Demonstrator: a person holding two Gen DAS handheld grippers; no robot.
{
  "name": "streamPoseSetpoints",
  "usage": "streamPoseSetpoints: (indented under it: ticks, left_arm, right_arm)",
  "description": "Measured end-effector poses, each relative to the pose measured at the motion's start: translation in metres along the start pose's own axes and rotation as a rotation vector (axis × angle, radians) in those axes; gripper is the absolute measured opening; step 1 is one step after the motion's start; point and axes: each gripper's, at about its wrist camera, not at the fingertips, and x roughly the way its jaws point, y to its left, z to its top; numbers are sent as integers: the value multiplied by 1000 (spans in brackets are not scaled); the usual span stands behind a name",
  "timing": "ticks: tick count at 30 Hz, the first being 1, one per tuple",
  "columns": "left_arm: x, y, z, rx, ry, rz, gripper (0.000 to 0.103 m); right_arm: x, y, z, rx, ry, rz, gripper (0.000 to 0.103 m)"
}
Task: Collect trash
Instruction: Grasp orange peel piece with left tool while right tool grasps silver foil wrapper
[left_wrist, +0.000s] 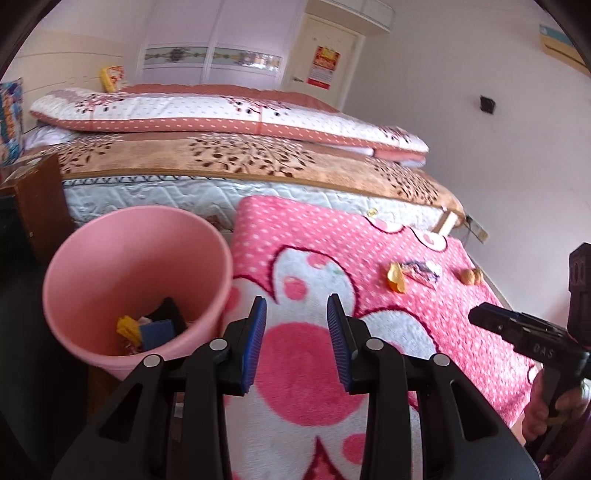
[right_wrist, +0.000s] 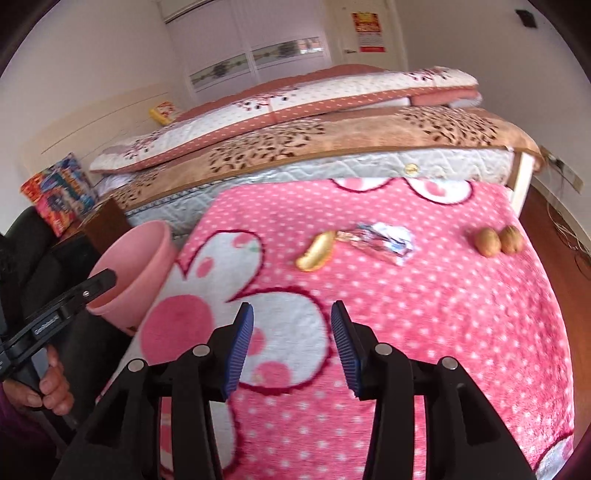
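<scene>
Pink bin (left_wrist: 110, 258), "DAS" on right tool (right_wrist: 291, 347) — both tools gaping, left tool (left_wrist: 296, 341) empty.

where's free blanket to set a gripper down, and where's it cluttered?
Free: the wide near stretch of pink blanket, between both open grippers and the trash row; also the near-left white patch beside the pink bin. Crowded: the far strip, with orange peel, foil wrapper and two walnuts.
</scene>
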Motion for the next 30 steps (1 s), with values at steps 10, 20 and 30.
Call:
streamPoseSetpoints:
  ticks: [10,20,30]
  left_arm:
    - [52,-46,13,29,61,-49,34]
    - [122,-110,20,90,175,-105,34]
    - [168,-119,21,46,245,-93,34]
  right_arm:
    - [19,-56,8,84,5,-36,47]
    - [57,-101,37,98,55,-40,54]
    - [93,-106,74,72,63,34,54]
